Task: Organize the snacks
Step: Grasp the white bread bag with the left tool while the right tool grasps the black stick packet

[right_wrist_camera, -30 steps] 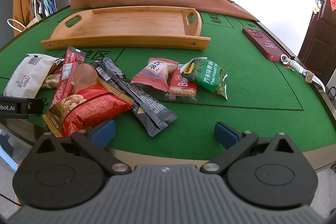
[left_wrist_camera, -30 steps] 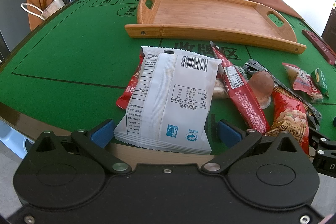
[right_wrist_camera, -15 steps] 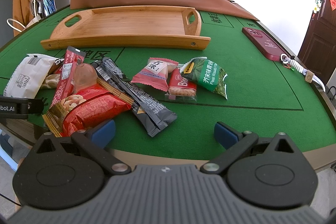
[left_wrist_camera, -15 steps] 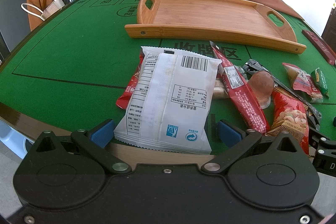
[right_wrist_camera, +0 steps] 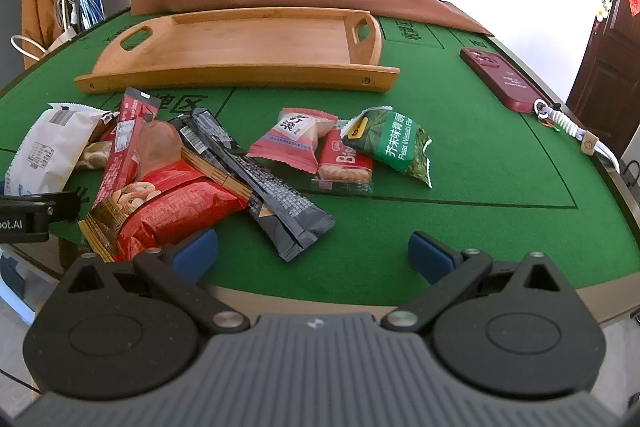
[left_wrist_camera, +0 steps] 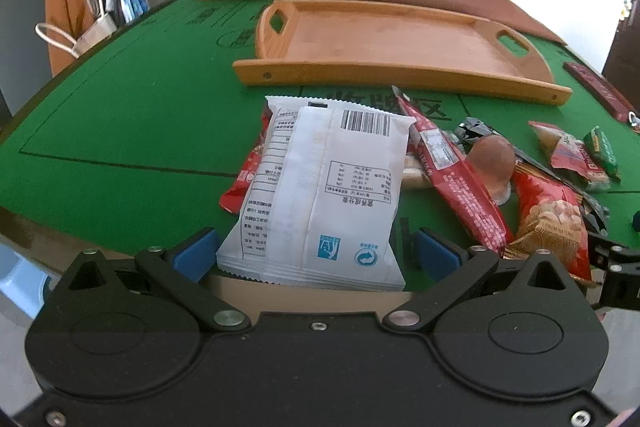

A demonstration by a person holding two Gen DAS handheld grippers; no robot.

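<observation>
Straddling the white snack packet point(left_wrist_camera: 320, 195) with blue pads spread, the left gripper point(left_wrist_camera: 316, 251) lines up a grasp; the right gripper point(right_wrist_camera: 312, 251) hovers spread, the wooden tray point(right_wrist_camera: 240, 67) bare.

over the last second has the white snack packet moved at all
No. The white snack packet keeps the same spot below the wooden tray in the left wrist view.

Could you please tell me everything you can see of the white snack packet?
The white packet is a puffy pillow pouch, plastic by its look, with crimped ends, lying back side up: a centre seam, a barcode, printed tables and two blue logos show. It lies flat on the green table, its near end over the table's edge, between the open left gripper fingers. It overlaps a red packet beneath it.
</observation>
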